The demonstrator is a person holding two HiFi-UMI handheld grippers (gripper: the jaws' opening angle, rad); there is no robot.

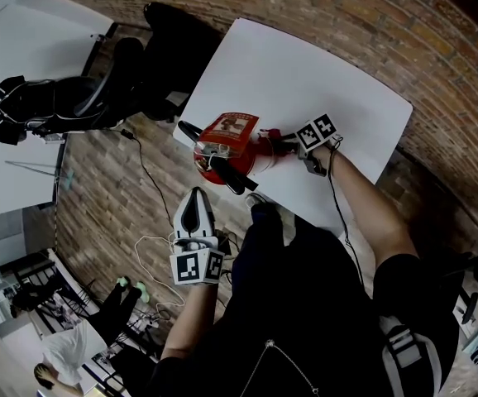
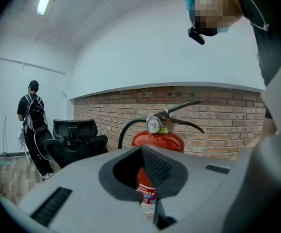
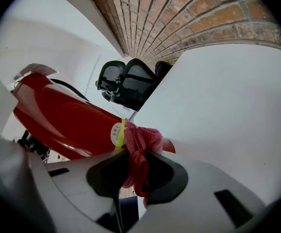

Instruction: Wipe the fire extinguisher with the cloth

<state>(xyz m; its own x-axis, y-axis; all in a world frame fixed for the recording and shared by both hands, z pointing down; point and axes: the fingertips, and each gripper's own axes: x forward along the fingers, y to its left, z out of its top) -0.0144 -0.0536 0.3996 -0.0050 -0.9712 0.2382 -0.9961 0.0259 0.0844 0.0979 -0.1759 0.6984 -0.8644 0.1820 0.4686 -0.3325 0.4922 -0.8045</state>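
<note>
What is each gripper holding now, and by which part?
The right gripper's jaws pinch the pink cloth at a bunched fold, against the fire extinguisher. The left gripper holds nothing, jaws shut.

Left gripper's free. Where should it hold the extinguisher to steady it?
Probably the black handle on top of the extinguisher, approached from the left gripper's near side: it is thin and juts out, whereas the round body looks too wide for the jaws.

The red fire extinguisher (image 1: 229, 144) stands upright on the worktop (image 1: 305, 73), directly ahead of the right tool (image 3: 135, 174), whose jaws pinch a pink cloth (image 3: 138, 147) against it.
</note>
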